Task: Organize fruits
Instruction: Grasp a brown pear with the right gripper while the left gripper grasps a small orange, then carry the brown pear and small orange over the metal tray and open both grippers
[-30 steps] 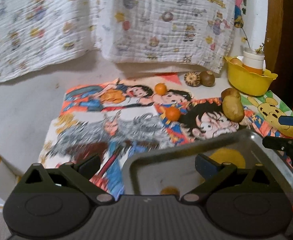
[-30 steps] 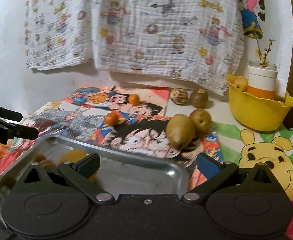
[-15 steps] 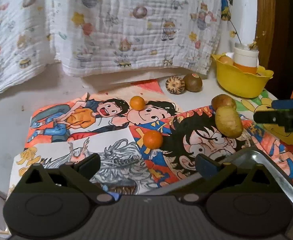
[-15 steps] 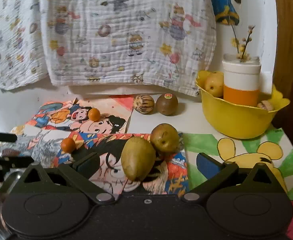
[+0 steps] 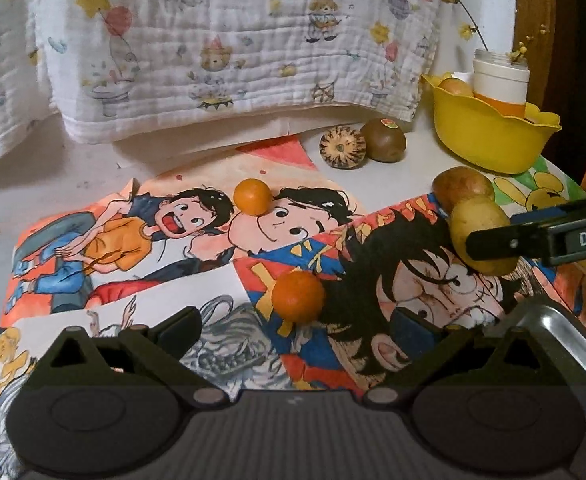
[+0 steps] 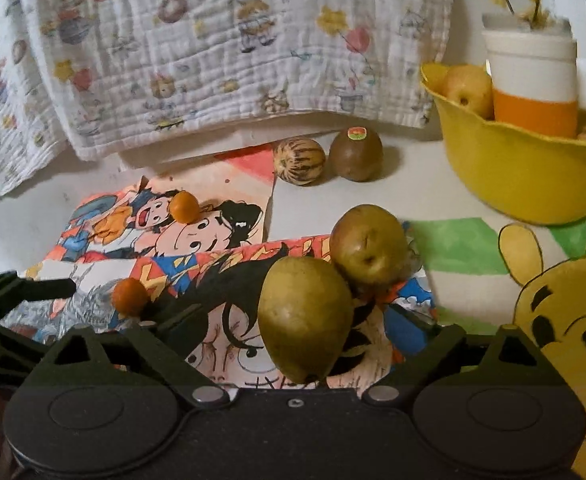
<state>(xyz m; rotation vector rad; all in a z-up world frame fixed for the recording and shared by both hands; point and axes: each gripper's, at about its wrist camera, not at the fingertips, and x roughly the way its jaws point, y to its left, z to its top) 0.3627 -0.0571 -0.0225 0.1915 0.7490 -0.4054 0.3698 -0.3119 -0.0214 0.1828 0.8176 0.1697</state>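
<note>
The right gripper (image 6: 295, 330) has its jaws spread on either side of a green-yellow pear (image 6: 305, 320) that lies on the cartoon-print mat (image 6: 229, 268); they have just been closing in, and the pads do not press the fruit. A rounder brown pear (image 6: 367, 244) touches the first at its 1 o'clock. At 11 o'clock from the pair, well apart, a striped round fruit (image 6: 299, 161) and a kiwi with a sticker (image 6: 355, 154) sit side by side on the bare worktop (image 6: 413, 196). A yellow bowl (image 6: 525, 176) at 2 o'clock holds a yellow fruit (image 6: 469, 90) and a white-and-orange cup (image 6: 533, 80).

The left gripper (image 5: 297, 330) is spread wide with nothing between its fingers. A small orange (image 5: 297, 296) rests on the mat just ahead of it, at 12 o'clock, and a second small orange (image 5: 253, 197) lies farther out, near 11 o'clock. The corner of a metal tray (image 5: 553, 320) shows at 3 o'clock of this gripper. A patterned cloth (image 5: 233, 40) hangs behind the worktop.
</note>
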